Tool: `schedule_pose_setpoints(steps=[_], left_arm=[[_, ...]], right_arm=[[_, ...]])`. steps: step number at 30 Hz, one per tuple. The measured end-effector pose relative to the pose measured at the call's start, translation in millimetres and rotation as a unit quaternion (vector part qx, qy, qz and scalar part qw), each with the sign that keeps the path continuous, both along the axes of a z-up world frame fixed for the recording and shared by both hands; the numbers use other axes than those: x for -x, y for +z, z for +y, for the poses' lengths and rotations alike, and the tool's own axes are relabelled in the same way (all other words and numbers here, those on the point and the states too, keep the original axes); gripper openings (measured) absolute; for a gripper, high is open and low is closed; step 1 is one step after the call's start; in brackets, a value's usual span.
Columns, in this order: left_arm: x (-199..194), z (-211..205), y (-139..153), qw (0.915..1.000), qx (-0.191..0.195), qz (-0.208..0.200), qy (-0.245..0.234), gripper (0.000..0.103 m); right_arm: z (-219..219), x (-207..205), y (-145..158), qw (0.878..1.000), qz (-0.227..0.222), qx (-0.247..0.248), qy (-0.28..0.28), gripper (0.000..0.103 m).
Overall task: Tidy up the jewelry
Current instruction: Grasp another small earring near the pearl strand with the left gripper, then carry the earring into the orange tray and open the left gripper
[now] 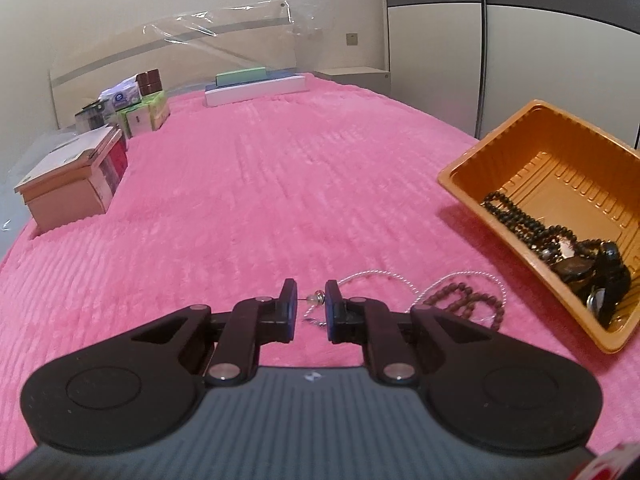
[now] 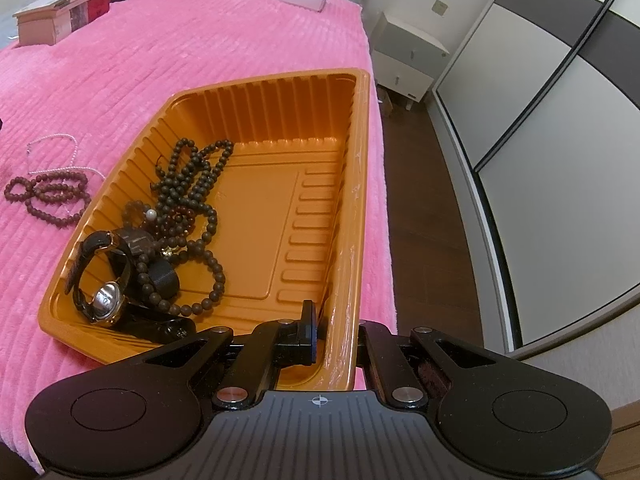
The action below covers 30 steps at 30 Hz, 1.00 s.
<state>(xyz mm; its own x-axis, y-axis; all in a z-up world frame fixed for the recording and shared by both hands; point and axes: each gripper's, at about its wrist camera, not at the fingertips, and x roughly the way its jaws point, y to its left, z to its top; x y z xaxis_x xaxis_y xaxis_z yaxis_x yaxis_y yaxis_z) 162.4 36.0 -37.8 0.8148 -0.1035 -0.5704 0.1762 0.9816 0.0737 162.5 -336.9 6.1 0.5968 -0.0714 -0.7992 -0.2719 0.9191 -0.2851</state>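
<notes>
Pinched a tiny, light, slippery earring (image 1: 316,298) end-to-end in narrow left gripper (image 1: 311,307) jaws beside the tray (image 1: 472,164); right gripper (image 2: 337,334) clamped its thin, flexible rim.

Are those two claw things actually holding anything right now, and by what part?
The left gripper pinches a small earring end to end, by its post and its bead. The right gripper clamps the orange tray by its near side wall.

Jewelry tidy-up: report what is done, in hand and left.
Done: dark bead strands and a wristwatch lie in the orange tray. In hand: the left gripper pinches a small earring; the right gripper clamps the tray's wall. Left: the brown bead bracelet and pearl chain remain on the pink blanket.
</notes>
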Motion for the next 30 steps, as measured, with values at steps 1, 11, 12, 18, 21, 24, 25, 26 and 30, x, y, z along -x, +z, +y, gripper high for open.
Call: schedule_pose_setpoints(steps=[1,11,12,18,21,24,25,26,30], left_arm=[[0.2,-2.1,1.0,1.0000,0.001,0.000,-0.003,0.012],[-1.8,-25.7,10.5,0.9995,0.009,-0.005,-0.031,0.012],[-2.0,-28.7,11.0,0.9994,0.010,-0.005,-0.034,0.012],[-5.9,-49.8,14.9,0.9981,0.013,-0.006,-0.060,0.012],[-8.3,-64.1,17.0,0.9967,0.018,-0.006,-0.079,0.012],[-11.4,-83.6,20.4,0.9942,0.024,-0.006,-0.105,0.012],[-12.3,-90.1,21.2,0.9932,0.027,-0.006,-0.113,0.012],[-13.4,-97.6,22.3,0.9920,0.029,-0.006,-0.123,0.012],[-17.1,-126.3,24.7,0.9872,0.030,-0.007,-0.157,0.012]], right_arm=[[-0.3,-0.2,0.2,1.000,0.000,0.000,0.000,0.004],[-0.8,0.0,-0.3,1.000,0.000,-0.003,0.000,0.004],[-0.7,0.0,-0.3,1.000,0.000,-0.003,0.001,0.004],[-1.2,0.0,-0.3,1.000,-0.001,-0.003,0.001,0.004],[-1.2,0.2,-0.3,1.000,0.000,-0.003,0.001,0.004],[-1.1,0.2,0.0,1.000,-0.001,-0.003,0.002,0.004],[-1.3,0.1,0.1,1.000,-0.002,-0.003,0.002,0.004],[-1.3,0.0,0.1,1.000,-0.002,-0.004,0.001,0.004],[-1.4,-0.4,-0.6,1.000,-0.002,-0.006,0.001,0.004]])
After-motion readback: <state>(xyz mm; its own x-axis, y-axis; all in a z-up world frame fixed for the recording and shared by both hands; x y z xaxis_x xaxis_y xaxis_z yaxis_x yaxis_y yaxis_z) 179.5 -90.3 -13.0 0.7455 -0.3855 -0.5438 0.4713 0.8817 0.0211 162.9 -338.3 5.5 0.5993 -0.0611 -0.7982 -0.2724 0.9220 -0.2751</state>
